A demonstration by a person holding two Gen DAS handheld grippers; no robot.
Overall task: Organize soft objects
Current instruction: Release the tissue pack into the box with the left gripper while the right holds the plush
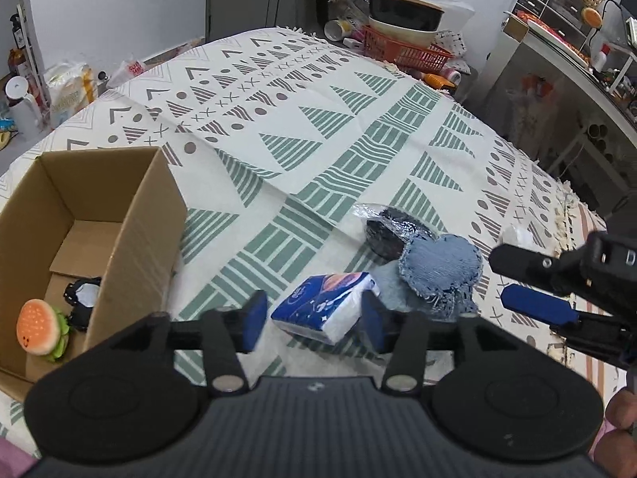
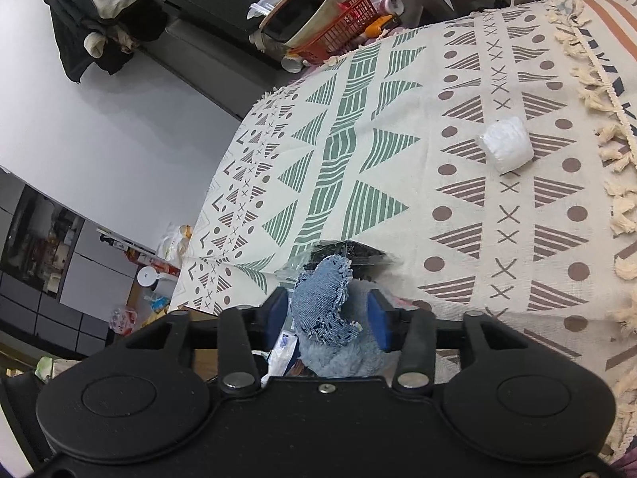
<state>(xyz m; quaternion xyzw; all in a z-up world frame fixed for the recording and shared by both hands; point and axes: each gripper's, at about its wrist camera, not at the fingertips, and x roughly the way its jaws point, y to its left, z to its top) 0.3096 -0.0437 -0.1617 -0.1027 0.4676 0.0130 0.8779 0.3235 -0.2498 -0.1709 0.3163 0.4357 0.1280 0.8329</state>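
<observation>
My left gripper (image 1: 314,320) is open, its blue pads on either side of a blue-and-white tissue pack (image 1: 324,308) lying on the patterned cloth. A denim plush (image 1: 440,267) lies just right of it, with a black item in clear wrap (image 1: 384,231) behind. My right gripper (image 2: 332,314) is open with the denim plush (image 2: 324,302) between its pads; it also shows in the left wrist view (image 1: 533,283), right of the plush. A cardboard box (image 1: 131,215) at left holds a burger plush (image 1: 40,328) and a black-and-white toy (image 1: 81,296). A white soft bundle (image 2: 505,147) lies further off.
The cloth-covered table (image 1: 318,119) has a fringed edge (image 2: 613,183) on the right. A red basket (image 1: 402,49) with stacked bowls and bottles stands beyond the far edge. A metal counter (image 1: 557,91) stands at right, bags and a kettle at left.
</observation>
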